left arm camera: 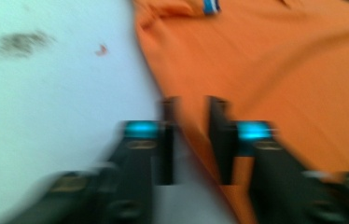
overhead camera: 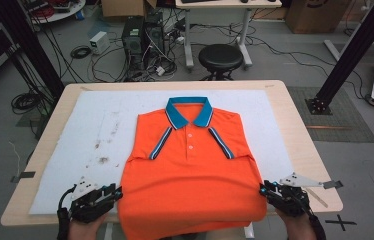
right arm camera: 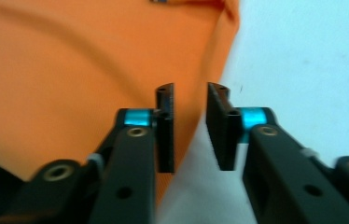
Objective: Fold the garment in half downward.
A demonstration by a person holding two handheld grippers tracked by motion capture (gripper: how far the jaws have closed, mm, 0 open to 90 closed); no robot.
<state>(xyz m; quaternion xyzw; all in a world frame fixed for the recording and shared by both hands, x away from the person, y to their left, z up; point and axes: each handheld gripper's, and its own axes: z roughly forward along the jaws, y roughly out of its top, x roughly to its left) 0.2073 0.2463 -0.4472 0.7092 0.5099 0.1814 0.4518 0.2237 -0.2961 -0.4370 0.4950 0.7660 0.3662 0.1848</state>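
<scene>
An orange polo shirt (overhead camera: 190,175) with a blue collar (overhead camera: 189,111) lies face up on a white mat (overhead camera: 90,130), sleeves folded in, and its hem hangs over the near table edge. My left gripper (overhead camera: 116,191) sits at the shirt's lower left side edge. In the left gripper view, the left gripper (left arm camera: 191,105) has its jaws apart and the orange shirt (left arm camera: 280,70) edge runs into the gap. My right gripper (overhead camera: 264,189) sits at the lower right side edge. In the right gripper view, the right gripper (right arm camera: 190,91) also has its jaws apart over the shirt (right arm camera: 70,70) border.
The mat covers a light wooden table (overhead camera: 300,145) and bears dark smudges (overhead camera: 102,160) left of the shirt. Beyond the table stand a black stool (overhead camera: 220,57), computer towers (overhead camera: 142,32) with floor cables, and a black frame post (overhead camera: 355,50) at right.
</scene>
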